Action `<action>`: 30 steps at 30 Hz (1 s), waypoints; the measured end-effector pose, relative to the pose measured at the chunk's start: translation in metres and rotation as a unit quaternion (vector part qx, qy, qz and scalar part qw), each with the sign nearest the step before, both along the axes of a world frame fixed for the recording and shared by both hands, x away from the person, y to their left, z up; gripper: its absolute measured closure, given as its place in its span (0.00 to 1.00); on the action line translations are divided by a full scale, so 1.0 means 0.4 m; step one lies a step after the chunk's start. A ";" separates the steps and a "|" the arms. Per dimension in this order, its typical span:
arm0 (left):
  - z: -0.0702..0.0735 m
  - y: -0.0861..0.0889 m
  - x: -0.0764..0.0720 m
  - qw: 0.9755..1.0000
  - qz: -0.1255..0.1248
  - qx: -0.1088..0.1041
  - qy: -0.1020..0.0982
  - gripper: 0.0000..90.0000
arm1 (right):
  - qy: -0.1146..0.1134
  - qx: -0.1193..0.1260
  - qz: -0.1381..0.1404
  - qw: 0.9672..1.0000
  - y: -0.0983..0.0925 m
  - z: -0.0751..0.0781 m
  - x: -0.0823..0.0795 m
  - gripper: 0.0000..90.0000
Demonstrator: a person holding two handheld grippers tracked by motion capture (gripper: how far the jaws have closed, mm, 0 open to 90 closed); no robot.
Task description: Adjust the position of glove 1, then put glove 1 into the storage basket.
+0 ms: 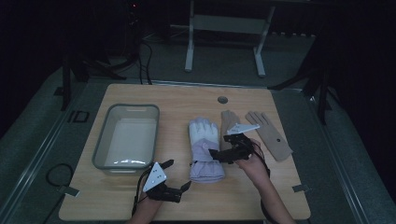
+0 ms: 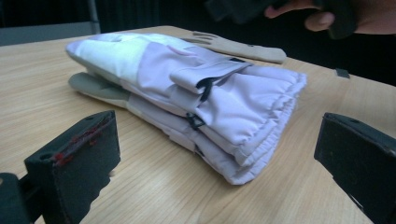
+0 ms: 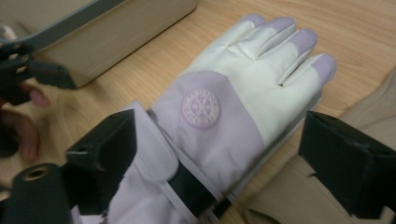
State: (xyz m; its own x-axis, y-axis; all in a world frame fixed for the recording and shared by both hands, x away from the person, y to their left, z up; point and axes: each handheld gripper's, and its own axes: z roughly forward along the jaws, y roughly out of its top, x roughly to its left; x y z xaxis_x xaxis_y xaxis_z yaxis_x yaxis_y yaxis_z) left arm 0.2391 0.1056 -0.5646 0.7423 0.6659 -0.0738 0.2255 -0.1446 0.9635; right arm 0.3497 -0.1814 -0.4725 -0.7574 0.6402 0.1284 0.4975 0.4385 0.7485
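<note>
Both grippers' fingers are hanging open: right gripper [image 1: 215, 153] straddling the lilac ski gloves [image 1: 204, 148] at the strap, left gripper [image 1: 180, 175] facing their cuff, likely lining up a grab.

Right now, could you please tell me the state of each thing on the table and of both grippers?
Bin: upright, empty.
Lavender gloves: stacked flat, untouched.
Tan gloves: lying flat, side by side.
Left gripper: open, off the gloves, facing their cuff end.
Right gripper: open, over the lavender gloves' cuff.
</note>
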 end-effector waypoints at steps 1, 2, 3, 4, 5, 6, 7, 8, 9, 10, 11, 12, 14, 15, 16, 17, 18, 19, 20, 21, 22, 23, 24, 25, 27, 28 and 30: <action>0.000 -0.002 -0.001 1.000 0.000 0.004 -0.003 0.00 | -0.005 0.005 -0.002 1.000 -0.010 0.000 0.000 0.14; 0.001 -0.004 -0.002 1.000 0.001 0.009 -0.004 0.00 | -0.015 0.018 -0.002 1.000 -0.033 -0.006 0.003 0.15; 0.002 -0.006 -0.003 1.000 0.002 0.013 0.000 0.00 | -0.033 0.025 -0.003 0.999 -0.046 -0.009 0.003 0.15; 0.005 -0.007 -0.004 1.000 0.000 0.015 0.005 0.00 | -0.050 0.024 -0.008 0.998 -0.055 -0.012 -0.001 0.16; 0.010 -0.009 -0.005 1.000 0.006 0.017 0.005 0.00 | -0.056 0.023 -0.010 0.998 -0.065 -0.015 -0.004 0.17; 0.017 -0.011 -0.006 0.999 0.017 0.026 0.009 0.00 | -0.061 0.026 -0.015 0.998 -0.073 -0.018 -0.008 0.17; 0.025 -0.011 -0.007 0.999 0.016 0.022 0.016 0.00 | -0.051 0.025 -0.012 0.998 -0.080 -0.020 -0.012 0.17; 0.034 -0.011 -0.008 0.999 0.019 0.020 0.022 0.00 | -0.038 0.023 -0.008 0.999 -0.085 -0.025 -0.015 0.18; 0.045 -0.013 -0.007 0.999 0.027 0.023 0.032 0.01 | -0.024 0.022 -0.014 0.999 -0.089 -0.029 -0.017 0.18; 0.055 -0.013 -0.005 0.998 0.027 0.021 0.044 0.04 | -0.014 0.025 -0.014 0.999 -0.093 -0.035 -0.018 0.18; 0.066 -0.013 -0.003 0.998 0.028 0.015 0.057 0.05 | -0.007 0.029 -0.015 0.999 -0.095 -0.040 -0.021 0.17; 0.077 -0.015 -0.002 0.997 0.033 0.013 0.069 0.05 | -0.002 0.033 -0.018 0.999 -0.096 -0.045 -0.023 0.12; 0.098 -0.022 0.003 0.995 0.040 0.021 0.088 0.07 | 0.002 0.033 -0.018 0.999 -0.089 -0.049 -0.028 0.12; 0.108 -0.029 0.007 0.995 0.037 0.030 0.092 0.08 | 0.000 0.032 -0.031 0.999 -0.084 -0.049 -0.029 0.12; 0.119 -0.036 0.010 0.995 0.035 0.035 0.092 0.09 | 0.005 0.034 -0.032 0.999 -0.078 -0.049 -0.027 0.14; 0.130 -0.046 0.013 0.994 0.035 0.046 0.090 0.10 | 0.007 0.029 -0.038 0.999 -0.073 -0.047 -0.024 0.19; 0.142 -0.058 0.019 0.993 0.038 0.054 0.094 0.14 | 0.001 0.024 -0.049 0.999 -0.068 -0.044 -0.022 0.24; 0.154 -0.067 0.024 0.994 0.036 0.055 0.092 0.16 | 0.000 0.024 -0.052 0.998 -0.064 -0.041 -0.018 0.35; 0.165 -0.078 0.030 0.993 0.042 0.064 0.090 0.18 | 0.006 0.031 -0.061 0.998 -0.061 -0.039 -0.013 0.42; 0.173 -0.090 0.038 0.992 0.046 0.074 0.089 0.20 | 0.008 0.035 -0.072 0.997 -0.056 -0.038 -0.007 0.43; 0.177 -0.100 0.047 0.991 0.052 0.081 0.090 0.21 | 0.005 0.029 -0.078 0.996 -0.049 -0.038 -0.002 0.50; 0.177 -0.108 0.057 0.990 0.063 0.085 0.097 0.24 | 0.007 0.030 -0.085 0.996 -0.044 -0.040 0.003 0.53; 0.174 -0.114 0.067 0.988 0.070 0.083 0.112 0.25 | 0.020 0.041 -0.085 0.995 -0.041 -0.043 0.008 0.53; 0.168 -0.120 0.078 0.985 0.074 0.081 0.131 0.25 | 0.035 0.047 -0.081 0.995 -0.038 -0.048 0.014 0.55; 0.151 -0.130 0.091 0.981 0.084 0.092 0.149 0.25 | 0.047 0.035 -0.093 0.994 -0.032 -0.062 0.020 0.54; 0.140 -0.134 0.097 0.978 0.085 0.098 0.163 0.25 | 0.062 0.038 -0.091 0.993 -0.032 -0.071 0.025 0.54; 0.114 -0.140 0.106 0.972 0.086 0.110 0.190 0.25 | 0.085 0.035 -0.095 0.991 -0.031 -0.091 0.032 0.53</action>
